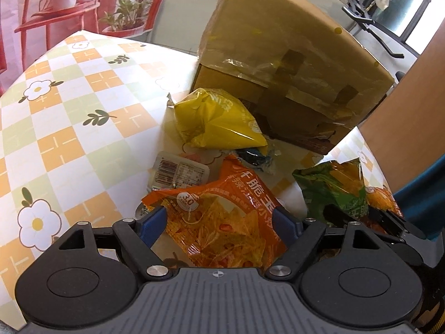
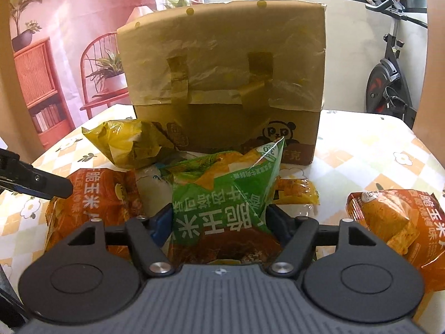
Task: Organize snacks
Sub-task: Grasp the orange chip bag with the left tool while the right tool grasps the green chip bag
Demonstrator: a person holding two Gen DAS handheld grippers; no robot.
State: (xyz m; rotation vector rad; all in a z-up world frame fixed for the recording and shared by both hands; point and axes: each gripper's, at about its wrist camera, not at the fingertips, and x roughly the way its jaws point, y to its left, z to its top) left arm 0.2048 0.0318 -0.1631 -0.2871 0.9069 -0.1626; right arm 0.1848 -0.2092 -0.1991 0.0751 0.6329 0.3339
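My left gripper is shut on an orange corn-snack bag low over the table. My right gripper is shut on a green corn-snack bag; this bag also shows in the left wrist view. A yellow snack bag lies in front of a taped cardboard box, also in the right wrist view. A second orange bag lies at the right. The left gripper's orange bag and finger show at the left of the right wrist view.
A white labelled pack and a small blue wrapper lie among the bags. A small orange-yellow packet lies behind the green bag. The checkered flower tablecloth stretches to the left. An exercise bike stands beyond the table.
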